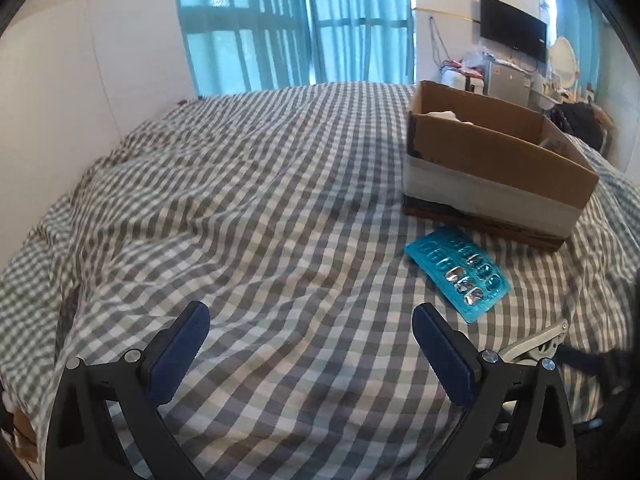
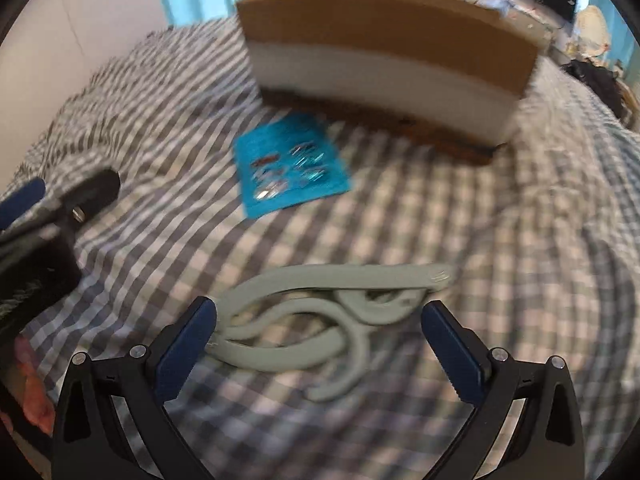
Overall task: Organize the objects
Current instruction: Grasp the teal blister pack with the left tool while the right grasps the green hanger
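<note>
A blue blister pack [image 1: 458,274] lies on the checked bedspread just in front of a cardboard box [image 1: 496,168]; both also show in the right wrist view, the pack [image 2: 290,166] and the box [image 2: 384,56]. A pale green folding hanger [image 2: 320,320] lies flat between the open fingers of my right gripper [image 2: 318,324], which hovers low over it. Part of the hanger shows in the left wrist view [image 1: 536,340]. My left gripper [image 1: 312,320] is open and empty over bare bedspread, left of the pack.
The box holds something white [image 1: 444,115] at its far end. A white wall runs along the bed's left side, blue curtains [image 1: 280,24] hang behind. My left gripper shows at the left edge of the right wrist view [image 2: 48,216].
</note>
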